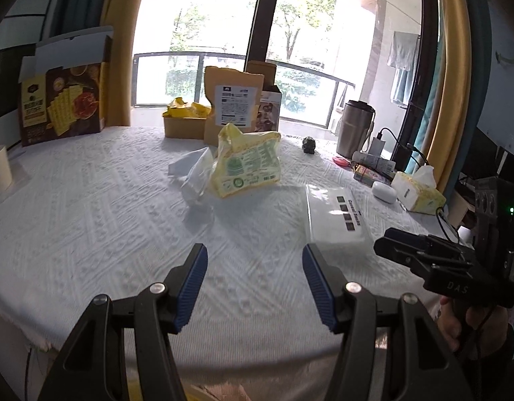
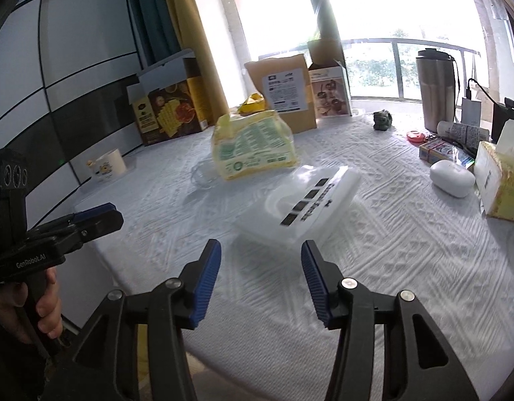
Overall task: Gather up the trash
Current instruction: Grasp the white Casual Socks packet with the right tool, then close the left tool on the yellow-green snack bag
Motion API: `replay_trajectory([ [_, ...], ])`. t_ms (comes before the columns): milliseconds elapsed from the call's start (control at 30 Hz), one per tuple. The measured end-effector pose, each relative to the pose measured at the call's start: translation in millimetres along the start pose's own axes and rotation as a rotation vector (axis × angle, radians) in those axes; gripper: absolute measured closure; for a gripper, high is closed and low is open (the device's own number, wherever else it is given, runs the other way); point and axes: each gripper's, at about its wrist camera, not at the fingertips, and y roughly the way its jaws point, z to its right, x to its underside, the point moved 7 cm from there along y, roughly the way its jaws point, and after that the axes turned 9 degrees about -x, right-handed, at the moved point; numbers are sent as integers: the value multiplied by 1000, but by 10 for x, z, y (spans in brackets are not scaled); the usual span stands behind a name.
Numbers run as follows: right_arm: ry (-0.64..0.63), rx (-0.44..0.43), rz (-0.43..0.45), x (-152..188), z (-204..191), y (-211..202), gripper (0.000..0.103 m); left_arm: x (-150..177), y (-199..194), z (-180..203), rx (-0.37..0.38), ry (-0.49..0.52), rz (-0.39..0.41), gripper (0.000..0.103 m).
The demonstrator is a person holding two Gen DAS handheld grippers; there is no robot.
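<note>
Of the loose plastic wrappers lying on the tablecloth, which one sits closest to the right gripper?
The white translucent wrapper with the row of dark squares, lying just ahead of the right gripper. The yellow-green printed bag and the clear crumpled bag lie farther back.

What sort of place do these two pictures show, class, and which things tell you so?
Probably a room in a home: a table under a white textured cloth, full-height windows with yellow curtains facing a balcony, and household clutter such as a tissue box and snack packaging.

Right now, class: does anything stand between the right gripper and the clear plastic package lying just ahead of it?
Nothing visible does. The right gripper is open and empty, and only bare white tablecloth lies between its fingertips and the clear plastic package. The yellow bag sits beyond it.
</note>
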Motion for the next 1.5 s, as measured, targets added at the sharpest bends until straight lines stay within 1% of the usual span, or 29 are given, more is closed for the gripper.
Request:
replay_trajectory([
  [233, 13, 48, -8, -140, 167, 113, 48, -131, 212, 78, 32, 29, 2, 44],
  [433, 56, 90, -29, -250, 353, 226, 47, -258, 412, 117, 51, 46, -6, 44],
  [500, 75, 99, -48, -277, 421, 291, 45, -308, 461, 127, 54, 51, -5, 44],
  [567, 101, 99, -66, -300, 485, 368, 42, -355, 506, 126, 57, 53, -1, 44],
  [733, 200, 55, -114, -311, 587, 549, 42, -431, 598, 88, 62, 40, 0, 44],
  [833, 200, 49, -141, -258, 565, 614, 42, -458, 655, 59, 63, 31, -12, 44],
  [900, 171, 64, -143, -235, 518, 616, 42, -474, 679, 43, 65, 30, -16, 44],
  [933, 158, 68, -150, -230, 491, 632, 50, -483, 696, 39, 66, 33, -20, 44],
  [967, 149, 74, -161, -218, 485, 655, 66, -490, 710, 36, 65, 35, -22, 44],
  [1000, 137, 89, -166, -209, 479, 670, 72, -503, 730, 29, 63, 37, -25, 44],
  [1033, 125, 91, -168, -201, 462, 680, 86, -514, 753, 25, 64, 39, -30, 44],
  [1067, 118, 86, -169, -194, 447, 684, 92, -522, 772, 24, 64, 40, -34, 44],
  [1167, 94, 78, -126, -218, 405, 618, 99, -557, 844, 13, 60, 43, -47, 44],
  [1233, 97, 84, -83, -249, 416, 535, 100, -580, 899, 2, 51, 43, -56, 44],
  [1367, 112, 94, -28, -320, 480, 357, 100, -663, 1053, -10, 36, 57, -73, 43],
  [1433, 105, 105, -1, -393, 513, 260, 100, -726, 1130, -12, 28, 64, -70, 41],
  [1500, 100, 113, 27, -467, 549, 164, 100, -802, 1221, -38, 10, 58, -62, 36],
])
